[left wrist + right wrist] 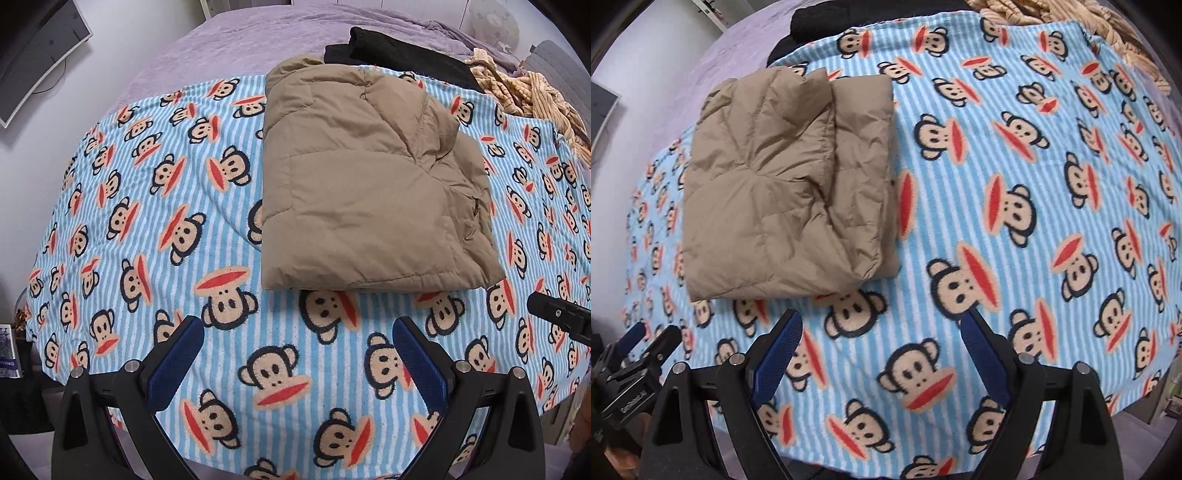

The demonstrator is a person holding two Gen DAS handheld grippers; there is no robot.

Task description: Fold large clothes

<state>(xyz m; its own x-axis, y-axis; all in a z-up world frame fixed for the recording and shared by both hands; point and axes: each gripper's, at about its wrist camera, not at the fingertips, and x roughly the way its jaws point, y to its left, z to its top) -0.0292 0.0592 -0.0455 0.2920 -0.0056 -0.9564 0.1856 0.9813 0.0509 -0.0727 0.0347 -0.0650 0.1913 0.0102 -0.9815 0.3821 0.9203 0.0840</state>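
The tan jacket point(369, 177) lies folded into a thick rectangle on the monkey blanket point(147, 206), which covers the bed point(236, 40). Both claws hang above the blanket on the near side of the jacket, touching nothing. The left claw point(298, 363) is released, its blue pads spread wide with only blanket between them. The right claw point(881, 356) is released too (jaws wide). Behind the jacket sit black clothes point(391, 51) and a striped garment point(532, 92).
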